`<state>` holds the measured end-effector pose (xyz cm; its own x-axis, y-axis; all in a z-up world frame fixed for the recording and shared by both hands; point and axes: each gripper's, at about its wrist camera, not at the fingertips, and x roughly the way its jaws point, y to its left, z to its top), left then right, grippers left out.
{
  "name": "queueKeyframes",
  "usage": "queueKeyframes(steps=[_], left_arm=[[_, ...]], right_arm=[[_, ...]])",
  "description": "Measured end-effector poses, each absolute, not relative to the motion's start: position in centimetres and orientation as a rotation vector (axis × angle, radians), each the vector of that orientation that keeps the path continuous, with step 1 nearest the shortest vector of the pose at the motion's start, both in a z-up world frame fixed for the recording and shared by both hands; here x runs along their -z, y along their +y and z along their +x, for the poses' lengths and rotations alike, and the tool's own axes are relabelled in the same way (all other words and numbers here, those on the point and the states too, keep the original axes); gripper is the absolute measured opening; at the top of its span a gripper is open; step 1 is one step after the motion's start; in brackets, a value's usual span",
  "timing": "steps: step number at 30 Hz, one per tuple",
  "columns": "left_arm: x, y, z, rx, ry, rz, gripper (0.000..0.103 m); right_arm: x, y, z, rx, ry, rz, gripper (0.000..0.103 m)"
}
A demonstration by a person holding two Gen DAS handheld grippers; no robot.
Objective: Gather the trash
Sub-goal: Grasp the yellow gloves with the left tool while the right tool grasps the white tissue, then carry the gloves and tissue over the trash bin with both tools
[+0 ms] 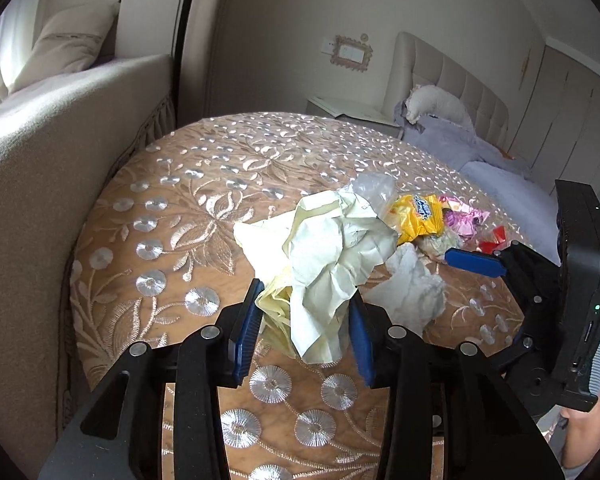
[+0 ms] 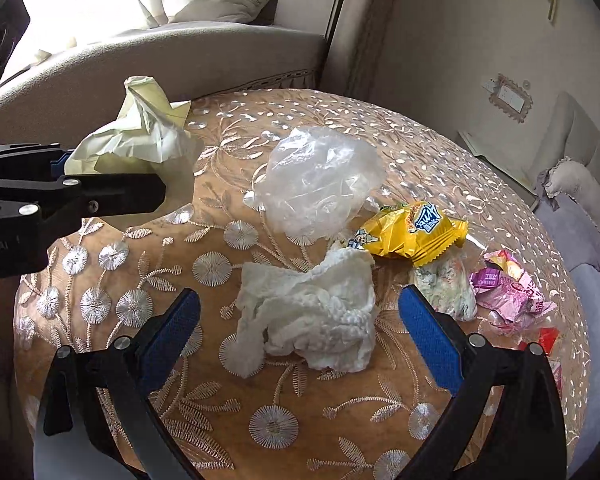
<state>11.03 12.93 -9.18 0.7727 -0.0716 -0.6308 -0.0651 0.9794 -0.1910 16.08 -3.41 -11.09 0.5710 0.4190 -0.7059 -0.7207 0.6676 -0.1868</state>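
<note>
Grasp step on both sides, as we read it. Our left gripper (image 1: 304,334) has its fingers (image 1: 246,330) clamped on the crumpled yellow paper (image 1: 332,260); both blue pads press into the wad, and in the right wrist view the paper looks to be up off the desk (image 2: 340,420), though we can't be sure its far end clears the cloth.

Our right gripper (image 2: 300,340) is spread wide, fingers (image 2: 432,336) apart, straddling the white tissue (image 2: 312,316), which lies flat on the desk between the pads with neither touching it.

Remaining trash sits behind the tissue: clear plastic bag (image 2: 320,180), yellow snack wrapper (image 2: 412,232) just beside it, a crumpled greyish wrapper (image 2: 444,284) close to the right finger, pink wrapper (image 2: 508,292) and a red scrap (image 2: 544,338) near the desk edge. No bin is in either view.

Next move, our call: lower the right gripper a bit so the pads bracket the tissue's bulk, then close. Tissue is soft and low, so the pinch should go deep or it'll slip out. Watch the right finger doesn't snag the greyish wrapper. Then both loads need a bin we haven't located.
</note>
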Motion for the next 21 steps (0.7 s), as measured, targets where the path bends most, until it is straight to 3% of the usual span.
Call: queueKeyframes(steps=[2,6,21], left_arm=[[9.0,12.8,10.7,0.01,0.682,-0.21,0.04],[8.7,12.5,10.1,0.023,0.67,-0.215,0.04],[6.8,7.8,6.6,0.102,0.606,-0.173,0.04]], right_arm=[[11.6,-3.5,16.5,-0.718,0.734,-0.474,0.098],[11.4,-4.3,16.6,-0.717,0.759,-0.421,0.032],[4.2,-13.4,7.9,-0.632,0.421,-0.295,0.028]])
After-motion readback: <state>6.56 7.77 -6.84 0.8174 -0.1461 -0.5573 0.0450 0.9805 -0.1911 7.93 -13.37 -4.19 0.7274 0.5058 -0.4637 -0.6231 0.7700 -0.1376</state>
